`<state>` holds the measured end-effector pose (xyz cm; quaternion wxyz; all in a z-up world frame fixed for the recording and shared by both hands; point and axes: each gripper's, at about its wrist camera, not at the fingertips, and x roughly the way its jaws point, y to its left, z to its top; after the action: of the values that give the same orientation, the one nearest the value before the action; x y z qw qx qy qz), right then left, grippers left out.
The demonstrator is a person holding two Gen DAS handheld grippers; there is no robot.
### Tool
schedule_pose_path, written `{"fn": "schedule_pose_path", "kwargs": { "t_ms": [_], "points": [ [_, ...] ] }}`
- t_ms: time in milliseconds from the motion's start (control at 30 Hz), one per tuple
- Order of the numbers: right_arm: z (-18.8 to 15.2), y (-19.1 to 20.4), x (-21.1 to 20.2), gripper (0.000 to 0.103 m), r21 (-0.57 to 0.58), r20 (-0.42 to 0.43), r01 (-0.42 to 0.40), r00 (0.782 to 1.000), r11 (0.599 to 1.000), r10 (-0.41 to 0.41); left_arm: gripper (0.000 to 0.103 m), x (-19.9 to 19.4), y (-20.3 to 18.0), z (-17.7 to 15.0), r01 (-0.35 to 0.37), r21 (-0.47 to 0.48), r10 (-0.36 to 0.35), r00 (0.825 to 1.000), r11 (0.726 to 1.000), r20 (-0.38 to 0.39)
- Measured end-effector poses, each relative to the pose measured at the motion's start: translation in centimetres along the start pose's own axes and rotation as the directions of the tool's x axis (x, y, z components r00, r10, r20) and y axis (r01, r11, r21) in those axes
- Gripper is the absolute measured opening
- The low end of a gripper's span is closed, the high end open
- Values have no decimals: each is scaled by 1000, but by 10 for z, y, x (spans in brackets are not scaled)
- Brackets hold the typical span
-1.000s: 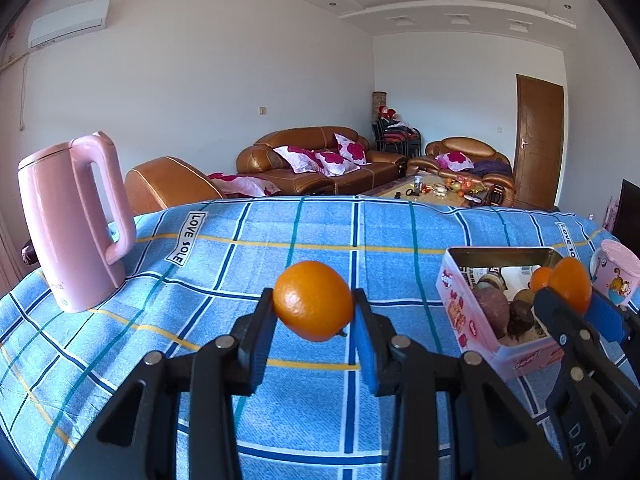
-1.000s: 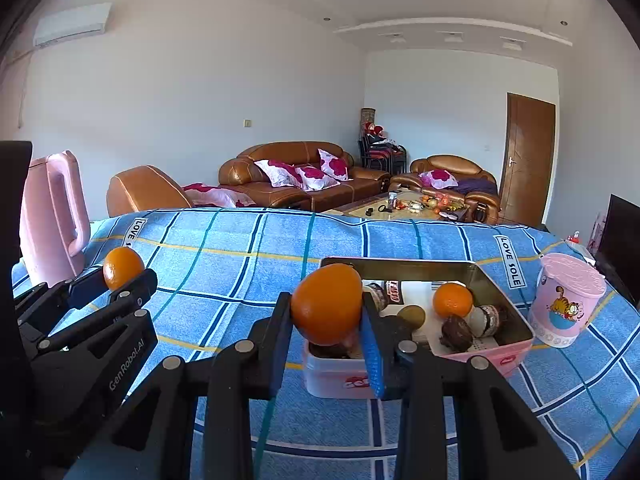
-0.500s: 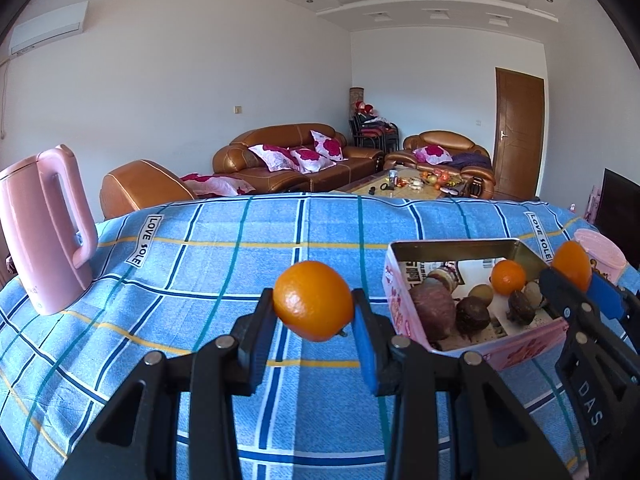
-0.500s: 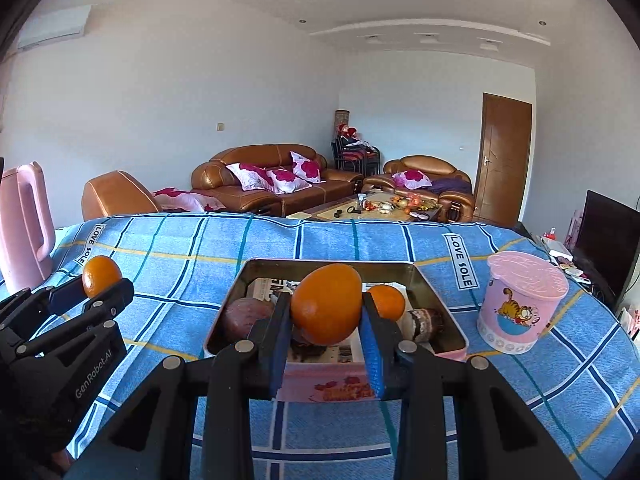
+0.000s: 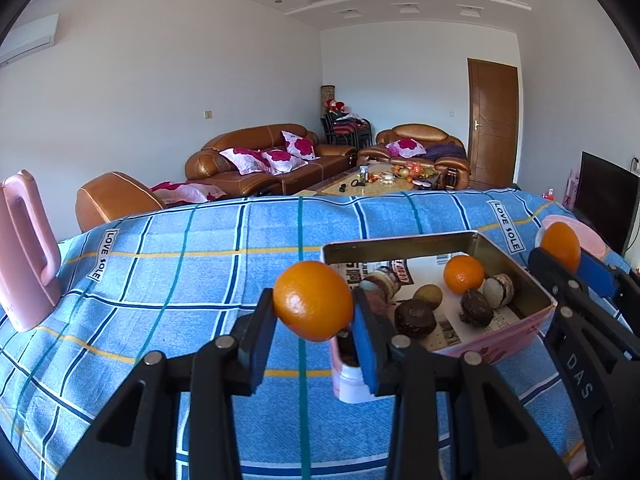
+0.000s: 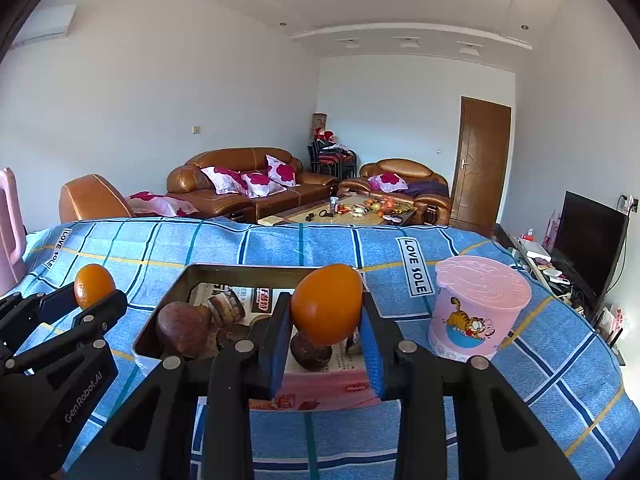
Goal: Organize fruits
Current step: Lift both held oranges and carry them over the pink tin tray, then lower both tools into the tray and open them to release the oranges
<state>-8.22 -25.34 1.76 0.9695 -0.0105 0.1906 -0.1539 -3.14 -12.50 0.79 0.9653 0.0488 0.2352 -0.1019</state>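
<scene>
My left gripper is shut on an orange, held above the table by the near left corner of the pink tin box. My right gripper is shut on another orange, held over the near side of the same box. The box holds one orange, a kiwi, dark round fruits and small cakes. Each gripper shows in the other's view: the right one, the left one.
A pink kettle stands at the table's left edge. A pink lidded cup stands right of the box. The table wears a blue checked cloth. Sofas and a coffee table lie beyond.
Both grippers have swung right and come closer to the box, each still holding its orange. The right orange now hangs over the box's near side.
</scene>
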Motion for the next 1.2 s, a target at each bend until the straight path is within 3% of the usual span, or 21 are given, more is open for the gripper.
{"fn": "schedule_pose_path", "kwargs": {
  "t_ms": [533, 767, 1200],
  "points": [
    [5, -32, 15, 35, 40, -18, 119, 993, 992, -118, 38, 35, -47, 18, 94, -4, -94, 995, 996, -37],
    [6, -33, 18, 35, 44, -33, 132, 991, 990, -131, 38, 49, -37, 21, 133, -69, -138, 989, 989, -63],
    [26, -7, 58, 35, -21, -81, 83, 993, 996, -84, 38, 66, -20, 26, 124, -92, -132, 988, 988, -83]
  ]
}}
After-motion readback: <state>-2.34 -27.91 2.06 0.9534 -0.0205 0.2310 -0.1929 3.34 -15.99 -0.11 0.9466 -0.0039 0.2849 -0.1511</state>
